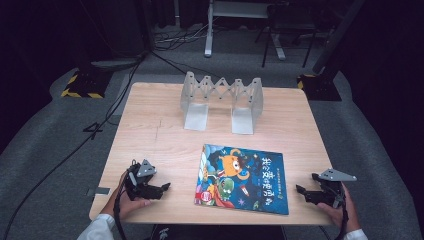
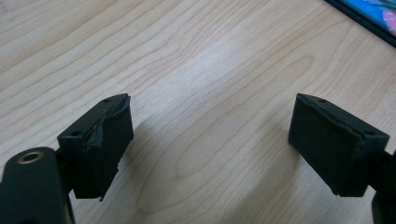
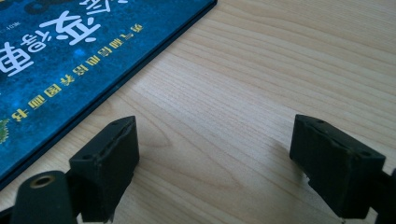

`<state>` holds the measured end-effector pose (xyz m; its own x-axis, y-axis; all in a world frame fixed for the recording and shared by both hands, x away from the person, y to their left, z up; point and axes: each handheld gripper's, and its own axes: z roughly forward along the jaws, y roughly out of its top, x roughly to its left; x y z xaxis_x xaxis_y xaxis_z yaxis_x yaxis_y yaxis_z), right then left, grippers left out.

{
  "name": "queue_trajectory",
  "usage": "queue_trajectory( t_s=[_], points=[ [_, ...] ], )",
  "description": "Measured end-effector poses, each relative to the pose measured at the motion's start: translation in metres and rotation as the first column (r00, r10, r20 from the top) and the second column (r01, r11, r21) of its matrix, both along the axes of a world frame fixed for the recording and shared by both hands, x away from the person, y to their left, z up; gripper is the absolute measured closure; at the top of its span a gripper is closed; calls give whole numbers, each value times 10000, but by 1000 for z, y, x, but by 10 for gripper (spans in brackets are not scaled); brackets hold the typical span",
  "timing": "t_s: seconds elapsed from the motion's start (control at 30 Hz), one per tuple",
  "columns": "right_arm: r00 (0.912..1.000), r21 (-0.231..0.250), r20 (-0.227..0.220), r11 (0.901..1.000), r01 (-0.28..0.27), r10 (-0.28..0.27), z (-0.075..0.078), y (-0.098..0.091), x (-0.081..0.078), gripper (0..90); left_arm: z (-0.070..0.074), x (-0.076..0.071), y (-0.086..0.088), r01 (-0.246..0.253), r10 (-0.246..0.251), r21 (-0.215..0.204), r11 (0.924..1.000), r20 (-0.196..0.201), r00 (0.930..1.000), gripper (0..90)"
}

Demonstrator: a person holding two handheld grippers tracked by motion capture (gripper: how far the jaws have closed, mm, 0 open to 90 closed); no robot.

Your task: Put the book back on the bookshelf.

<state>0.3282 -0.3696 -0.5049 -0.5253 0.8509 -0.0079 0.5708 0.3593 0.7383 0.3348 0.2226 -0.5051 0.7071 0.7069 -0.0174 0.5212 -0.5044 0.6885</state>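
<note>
Nothing begun, by the look: book flat at the table's near middle, untouched. Left tool and right tool gape wide, empty. Rack far, unfilled.

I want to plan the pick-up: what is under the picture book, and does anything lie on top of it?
The picture book lies flat on the wooden table, cover up, nothing on it. The tabletop beneath is covered, so anything thin there cannot be seen. Both grippers rest apart from it.

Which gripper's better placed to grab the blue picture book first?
Right, probably. The right gripper sits open near the blue picture book, whose edge lies beside its jaws. The left gripper, also open, faces bare wooden table.
</note>
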Motion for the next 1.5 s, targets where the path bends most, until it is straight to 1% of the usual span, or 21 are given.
queue_trajectory(
  t_s=[0.07, 0.23, 0.33, 0.4, 0.47, 0.5, 0.53, 0.57, 0.6, 0.63, 0.7, 0.77, 0.83, 0.93, 1.0, 1.07, 1.23, 1.3, 1.37, 1.43, 1.5],
  points=[
    [10000, 0, 1, 10000, -1, 1, 0, 0, 0, 160, 0, 1, -5, 231, -230, 35, 9997, -7, 9997, 143],
    [10000, 5, -42, 10000, -39, 39, 0, 1, 0, 175, 0, 2, -18, 522, -522, 18, 9986, -5, 9986, 143],
    [9999, -52, 35, 9999, -154, 154, 1, 3, 0, 215, 0, 3, -25, 776, -776, 14, 9970, 14, 9970, 143],
    [9996, -208, 147, 9995, -251, 254, 2, 4, 0, 241, 0, 4, -28, 940, -940, 24, 9956, 24, 9956, 143],
    [9992, -205, 247, 9993, -297, 302, 4, 4, 0, 269, 0, 4, -29, 985, -985, -42, 9951, -12, 9951, 143],
    [9994, -8, 272, 9998, -192, 193, 6, 4, 0, 293, 0, 6, -30, 1068, -1068, -13, 9943, -13, 9943, 143],
    [9994, -8, 272, 9998, -192, 193, 6, 4, 0, 293, 0, 6, -30, 1068, -1068, -13, 9943, -13, 9943, 143],
    [9994, 622, 179, 9976, -290, 279, 10, 5, 0, 307, 0, 8, -30, 1170, -1170, 3, 9931, 3, 9931, 143],
    [9994, 622, 179, 9976, -290, 279, 10, 5, 0, 307, 0, 9, -30, 1217, -1217, -15, 9926, -14, 9926, 143],
    [9993, 889, 181, 9955, -335, 320, 12, 7, 0, 310, 0, 13, -31, 1224, -1224, -7, 9925, 10, 9925, 143],
    [9980, 751, 301, 9955, -577, 556, 17, 16, -1, 315, 0, 17, -32, 1156, -1156, 18, 9933, 27, 9933, 143],
    [9933, 760, 191, 9904, -1152, 1141, 22, 34, 1, 314, 0, 21, -36, 1135, -1135, 9, 9935, 12, 9935, 143],
    [9891, 540, 78, 9876, -1476, 1474, 21, 47, 5, 314, 0, 21, -38, 1079, -1079, -19, 9942, 22, 9942, 144],
    [9854, 414, -74, 9847, -1694, 1699, 17, 55, 8, 314, 0, 20, -39, 1074, -1074, 2, 9942, 49, 9942, 149],
    [9830, 292, -231, 9830, -1813, 1820, 14, 62, 10, 312, 0, 18, -41, 1184, -1184, 0, 9930, 46, 9930, 149],
    [9821, 262, -337, 9824, -1847, 1856, 11, 64, 13, 297, 0, 16, -44, 1460, -1460, 28, 9893, 43, 9893, 150],
    [9827, 683, -659, 9833, -1687, 1732, 8, 63, 24, 222, 0, 12, -59, 1939, -1939, 15, 9810, 35, 9810, 149],
    [9817, 753, -747, 9826, -1695, 1751, 6, 64, 28, 200, 0, 11, -64, 2068, -2069, 28, 9784, 51, 9784, 149],
    [9809, 810, -791, 9819, -1712, 1775, 6, 64, 29, 200, 0, 11, -66, 2085, -2085, 9, 9780, 29, 9780, 149],
    [9773, 806, -813, 9786, -1891, 1955, 6, 66, 32, 195, 0, 9, -70, 2194, -2194, 1, 9756, 36, 9756, 149],
    [9759, 664, -866, 9786, -1948, 2002, 7, 70, 35, 146, 0, 7, -72, 2192, -2192, -13, 9757, 17, 9757, 149]
  ],
)
